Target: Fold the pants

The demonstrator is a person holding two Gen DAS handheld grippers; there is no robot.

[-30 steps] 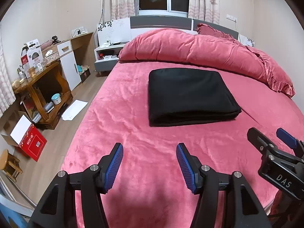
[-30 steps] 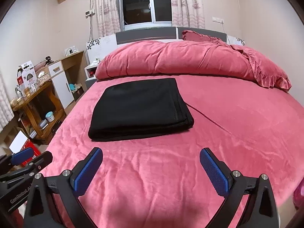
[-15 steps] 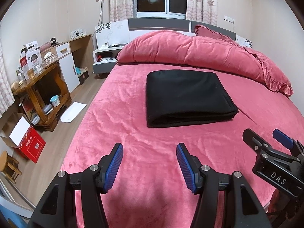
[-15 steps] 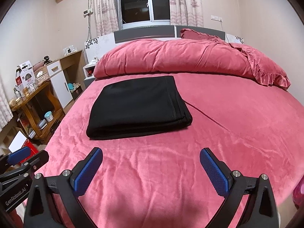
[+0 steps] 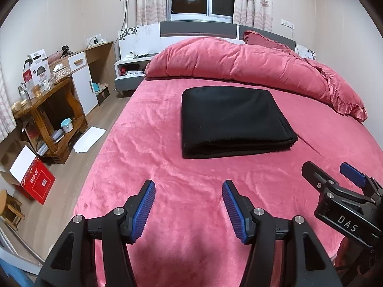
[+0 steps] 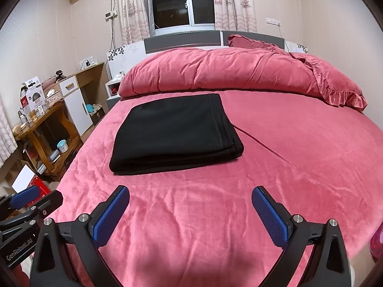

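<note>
left wrist: folded black pants (image 5: 233, 119) on pink bed (image 5: 148, 148).

Black pants (image 5: 232, 122) lay on a pink bed (image 5: 153, 167) beneath a rose quilt (image 5: 239, 62). Both grippers, left (image 5: 188, 192) and right (image 6: 190, 198), were black with blue ribbed pads. Pale curtains (image 6: 229, 2) bore a faint print; a red box (image 5: 36, 181) stood on the wood-toned floor (image 5: 71, 162).
</note>
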